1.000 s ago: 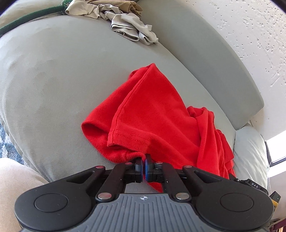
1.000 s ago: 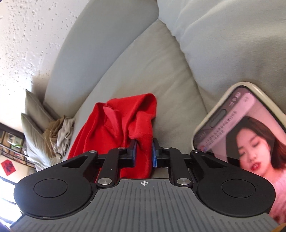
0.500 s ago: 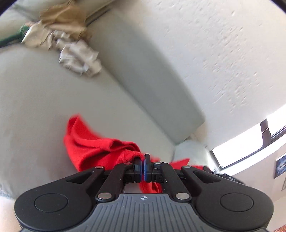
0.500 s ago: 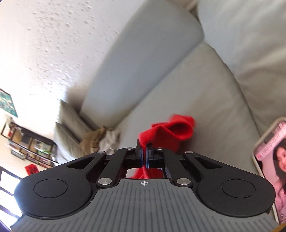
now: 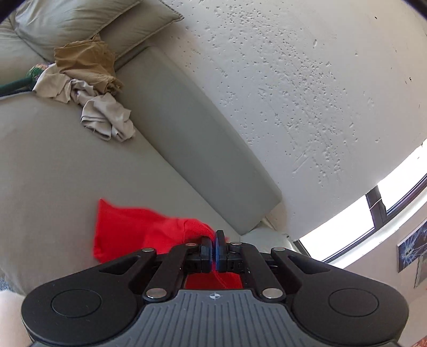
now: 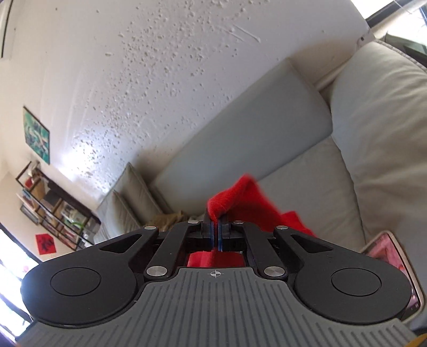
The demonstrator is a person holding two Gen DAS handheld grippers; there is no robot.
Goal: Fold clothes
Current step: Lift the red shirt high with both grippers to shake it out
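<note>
A red shirt [image 5: 138,229] hangs from both grippers above the grey sofa seat [image 5: 53,170]. My left gripper [image 5: 213,241] is shut on one edge of it; the cloth trails down and to the left below the fingers. My right gripper [image 6: 214,225] is shut on another edge of the red shirt [image 6: 240,197], which bunches above and to the right of the fingers. Most of the shirt is hidden under the gripper bodies.
A heap of beige and brown clothes [image 5: 88,88] lies at the far end of the seat, below cushions [image 5: 80,24]. The sofa backrest [image 5: 192,144] runs along a white wall. A phone [image 6: 387,253] lies right on the seat. A big cushion [image 6: 379,112] stands right.
Both grippers have lifted and tilted up, raising the red shirt off the seat. The right gripper, open a second ago, has shut on the cloth. The views now face the wall.
</note>
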